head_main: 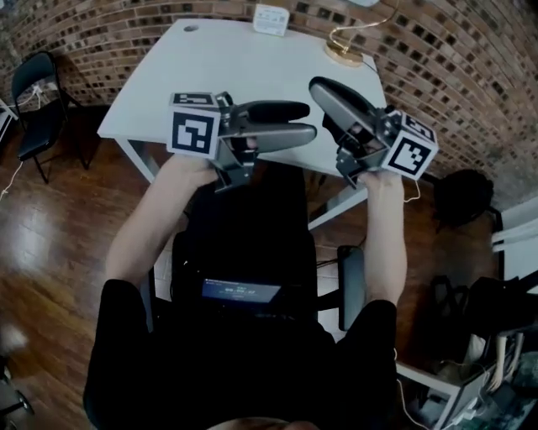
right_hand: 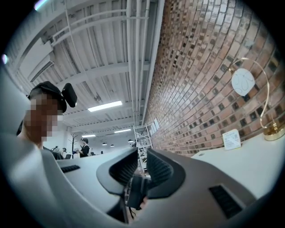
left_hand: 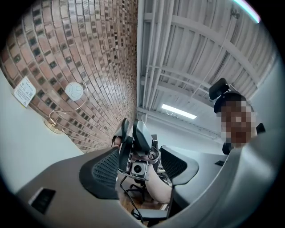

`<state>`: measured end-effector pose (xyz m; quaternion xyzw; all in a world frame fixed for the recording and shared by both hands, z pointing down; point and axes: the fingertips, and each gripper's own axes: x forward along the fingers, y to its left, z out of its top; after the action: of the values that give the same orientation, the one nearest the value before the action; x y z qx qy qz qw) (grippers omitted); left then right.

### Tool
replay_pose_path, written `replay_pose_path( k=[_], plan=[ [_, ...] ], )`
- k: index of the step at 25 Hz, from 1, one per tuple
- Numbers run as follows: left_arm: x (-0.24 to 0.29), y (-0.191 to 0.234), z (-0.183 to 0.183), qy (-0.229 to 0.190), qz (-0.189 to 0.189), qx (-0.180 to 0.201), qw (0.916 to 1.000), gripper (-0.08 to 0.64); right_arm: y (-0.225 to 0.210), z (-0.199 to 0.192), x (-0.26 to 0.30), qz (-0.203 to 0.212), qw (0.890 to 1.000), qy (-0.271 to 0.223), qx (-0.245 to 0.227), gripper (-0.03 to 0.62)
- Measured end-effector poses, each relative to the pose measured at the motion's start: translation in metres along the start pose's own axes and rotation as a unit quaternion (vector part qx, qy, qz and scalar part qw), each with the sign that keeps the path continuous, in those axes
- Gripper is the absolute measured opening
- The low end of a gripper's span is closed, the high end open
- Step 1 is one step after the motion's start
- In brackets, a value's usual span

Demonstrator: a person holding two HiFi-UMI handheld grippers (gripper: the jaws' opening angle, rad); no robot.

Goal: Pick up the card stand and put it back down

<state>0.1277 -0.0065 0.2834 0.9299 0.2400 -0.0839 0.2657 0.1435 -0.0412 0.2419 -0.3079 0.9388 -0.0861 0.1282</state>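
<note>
We hold both grippers raised near the front edge of the white surface [head_main: 218, 71], tips turned toward each other and well apart from the card stand [head_main: 344, 52]. The stand, a gold wire loop on a round base, stands upright at the far right of the surface, close to the brick wall [head_main: 437, 50]. The left gripper's [head_main: 309, 121] jaws are spread with nothing between them. The right gripper's [head_main: 318, 86] jaws are barely parted and pinch nothing. A small white sign [head_main: 271, 18] sits farther left along the wall.
</note>
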Motion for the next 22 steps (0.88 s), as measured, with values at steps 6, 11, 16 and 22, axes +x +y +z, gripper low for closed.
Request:
replay_pose_path(
  k=[6, 11, 16, 22],
  plan=[
    [-0.003, -0.019, 0.005, -0.010, -0.004, -0.006, 0.9999, 0.284, 0.031, 0.008, 0.004, 0.009, 1.000, -0.010, -0.008, 0.074],
    [-0.016, -0.035, -0.006, -0.027, 0.005, -0.002, 0.9996, 0.284, 0.063, -0.004, 0.002, 0.019, 0.999, -0.023, -0.016, 0.063],
    [-0.021, -0.048, -0.005, -0.037, 0.016, 0.007, 0.9992, 0.284, 0.095, -0.004, -0.004, 0.043, 0.998, -0.042, -0.033, 0.051],
    [-0.023, -0.060, -0.004, -0.043, 0.033, 0.024, 0.9983, 0.284, 0.111, -0.011, -0.007, 0.049, 0.996, -0.046, -0.059, 0.030]
  ],
)
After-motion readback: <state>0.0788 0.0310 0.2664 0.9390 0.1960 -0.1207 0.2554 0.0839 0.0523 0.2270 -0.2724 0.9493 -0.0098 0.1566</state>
